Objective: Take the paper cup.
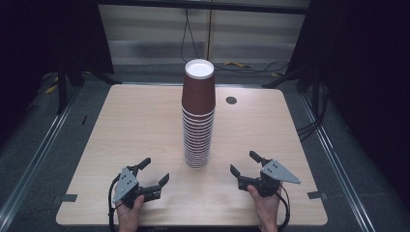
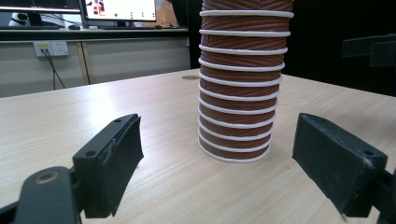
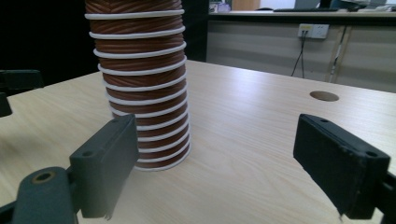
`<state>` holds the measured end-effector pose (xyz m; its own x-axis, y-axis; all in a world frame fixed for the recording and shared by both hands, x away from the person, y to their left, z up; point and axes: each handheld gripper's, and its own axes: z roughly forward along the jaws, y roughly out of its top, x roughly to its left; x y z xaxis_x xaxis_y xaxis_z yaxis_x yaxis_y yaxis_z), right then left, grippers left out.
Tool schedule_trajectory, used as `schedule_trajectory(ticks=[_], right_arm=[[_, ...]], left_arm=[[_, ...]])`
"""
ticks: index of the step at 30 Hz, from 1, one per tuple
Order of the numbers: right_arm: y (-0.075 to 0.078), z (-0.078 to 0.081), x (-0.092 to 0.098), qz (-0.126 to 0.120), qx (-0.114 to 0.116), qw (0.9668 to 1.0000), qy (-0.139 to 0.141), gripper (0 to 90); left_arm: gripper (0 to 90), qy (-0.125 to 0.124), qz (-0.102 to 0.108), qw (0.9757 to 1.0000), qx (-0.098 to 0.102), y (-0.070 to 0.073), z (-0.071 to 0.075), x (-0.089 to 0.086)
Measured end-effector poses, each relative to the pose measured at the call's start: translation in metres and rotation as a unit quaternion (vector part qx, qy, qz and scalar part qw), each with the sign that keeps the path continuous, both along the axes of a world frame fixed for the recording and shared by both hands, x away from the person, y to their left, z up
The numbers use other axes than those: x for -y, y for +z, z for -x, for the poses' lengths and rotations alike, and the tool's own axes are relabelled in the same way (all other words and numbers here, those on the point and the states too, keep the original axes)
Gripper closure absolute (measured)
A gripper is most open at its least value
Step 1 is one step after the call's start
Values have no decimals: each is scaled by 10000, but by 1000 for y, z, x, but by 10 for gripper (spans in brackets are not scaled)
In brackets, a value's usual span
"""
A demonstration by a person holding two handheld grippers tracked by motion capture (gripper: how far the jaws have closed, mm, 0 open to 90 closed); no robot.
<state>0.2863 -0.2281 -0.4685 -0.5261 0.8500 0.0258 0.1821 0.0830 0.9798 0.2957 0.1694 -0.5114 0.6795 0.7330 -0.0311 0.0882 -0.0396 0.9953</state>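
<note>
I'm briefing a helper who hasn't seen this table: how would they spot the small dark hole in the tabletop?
Start from the light wooden table and find the tall stack of brown paper cups at its middle. Just right of the stack, toward the far edge, sits the small round dark hole, flush with the wood and the surface's one dark mark.

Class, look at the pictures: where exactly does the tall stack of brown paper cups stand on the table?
In the high view the stack of cups stands upright near the middle of the table, between and beyond the left gripper and right gripper, touching neither.
</note>
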Motion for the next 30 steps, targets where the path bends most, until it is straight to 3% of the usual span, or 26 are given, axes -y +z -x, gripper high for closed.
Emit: schedule_trajectory(ticks=[8,10,24,30], right_arm=[[15,-8,-4,-16,-194,9993,333,154],[20,-11,-5,-39,-318,9980,542,167],[49,-24,-17,-17,-346,9930,1125,180],[58,-29,-21,-50,-368,9917,1231,180]], left_arm=[[155,-10,-25,10000,11,0,0,0],[155,-13,-26,10000,13,0,0,0],[155,-10,-39,10000,20,0,0,0],[155,10,-29,10000,21,0,0,0]])
